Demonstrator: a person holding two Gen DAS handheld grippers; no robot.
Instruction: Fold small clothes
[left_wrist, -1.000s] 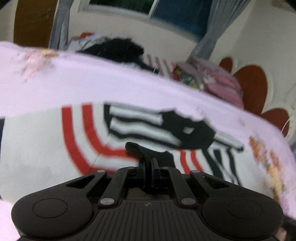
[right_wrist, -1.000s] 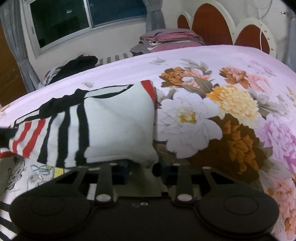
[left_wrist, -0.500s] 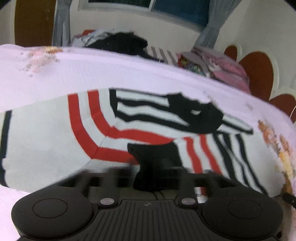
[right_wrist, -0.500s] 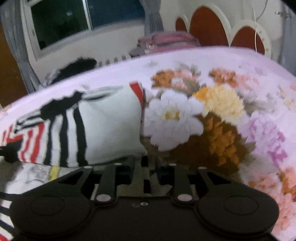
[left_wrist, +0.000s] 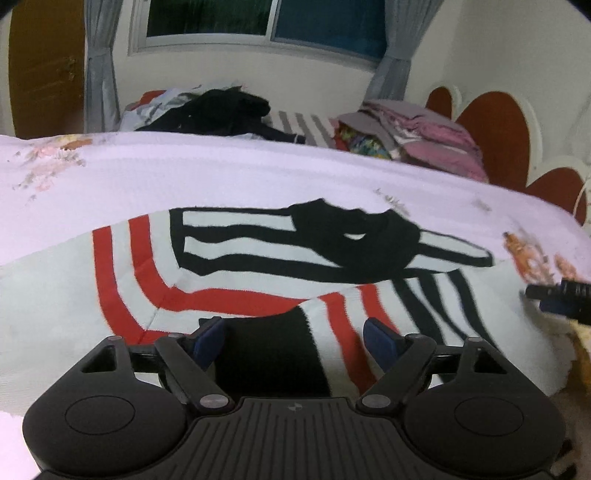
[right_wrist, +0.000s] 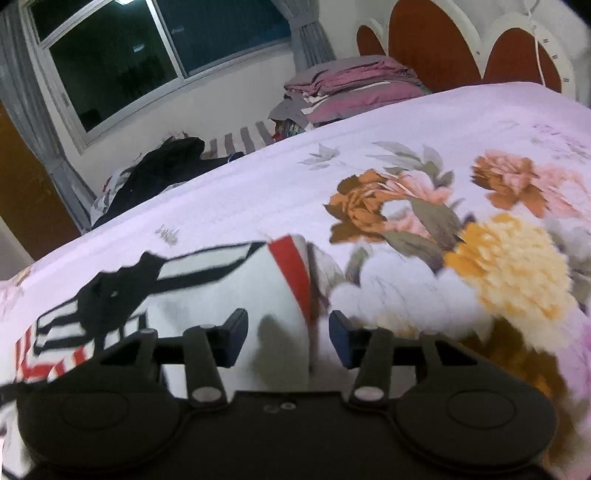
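White knitted sweater with red and black stripes and a black collar (left_wrist: 258, 266) lies folded on the lilac bedspread with a flower print (left_wrist: 184, 173), spread across the near part of the bed, with its collar toward the far edge. In the right wrist view the same sweater (right_wrist: 221, 291) shows a folded white panel with a red band at its right-hand edge, lying beside a large printed white flower.

Left hand-held gripper (left_wrist: 295, 339): jaws spread wide, having just been opening. Blue pads (left_wrist: 208, 338) stand apart on either side of a black stripe of the knit; the fabric lies between them but neither pad presses on it.

Right hand-held gripper (right_wrist: 284, 336): jaws partly spread, also having just been opening. The right-hand edge of the folded sweater sits in the gap between its blue pads (right_wrist: 338, 338); no pad pinches the cloth. This view is motion-blurred. In the left wrist view the tip of the right hand-held gripper (left_wrist: 554, 295) shows at the right border, just beside the sweater's striped edge.

Far edge of bed: heap of dark clothes (left_wrist: 229, 110) and a stack of folded pink and grey fabrics (left_wrist: 417, 136), the stack toward the red scalloped headboard (left_wrist: 498, 136). Window with grey curtains (left_wrist: 258, 22) behind.
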